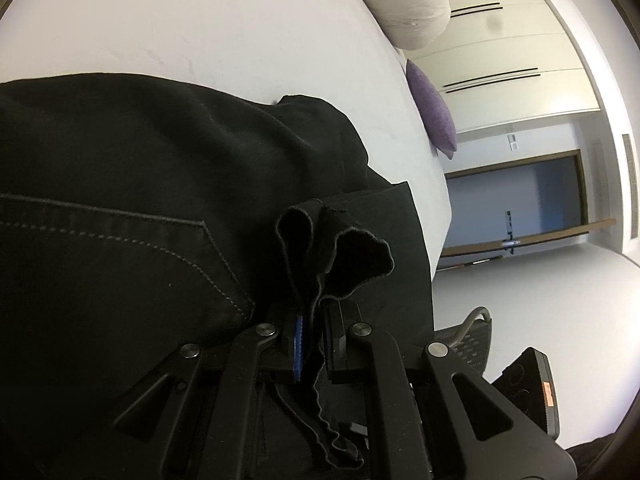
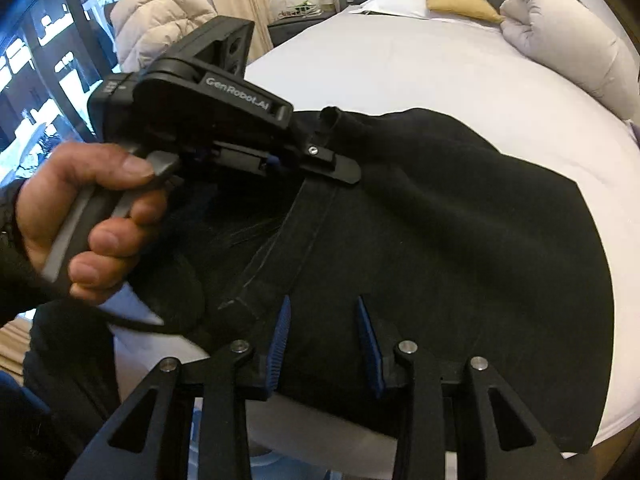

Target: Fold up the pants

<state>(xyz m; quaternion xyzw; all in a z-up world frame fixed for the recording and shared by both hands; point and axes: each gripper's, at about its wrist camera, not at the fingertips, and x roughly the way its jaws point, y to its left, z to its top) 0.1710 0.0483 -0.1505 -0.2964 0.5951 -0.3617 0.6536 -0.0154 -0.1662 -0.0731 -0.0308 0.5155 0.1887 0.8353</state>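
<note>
Black denim: one pair of pants [image 2: 460, 240] spread over a white bed [image 2: 400, 68], reaching the near mattress edge and hanging partly over it. Plenty of bare sheet beyond the far hem and toward the headboard; on the side seen from the left wrist camera, open floor [image 1: 540, 288] past the mattress edge.

Left claw [image 1: 314, 344] clenched on a bunched fold of the pants' hem, frayed edge poking up between the blue pads [image 1: 298, 350]. Held level by one bare hand [image 2: 92, 216] wrapped round the grey handle, thumb on top, at the fabric's left side in the right wrist camera.

Right claw [image 2: 324, 344] released, two blue fingers [image 2: 280, 344] spread apart, poised over the near part of the pants; touching the cloth or just above it, cannot tell.

By the headboard: one mustard cushion [image 2: 460, 2], one white pillow [image 2: 384, 4], one rolled duvet [image 2: 568, 44]. One purple cushion [image 1: 434, 114] at the bed's edge. One puffy pale jacket [image 2: 160, 16] by the window. White wardrobe doors [image 1: 512, 92] past the bed.
</note>
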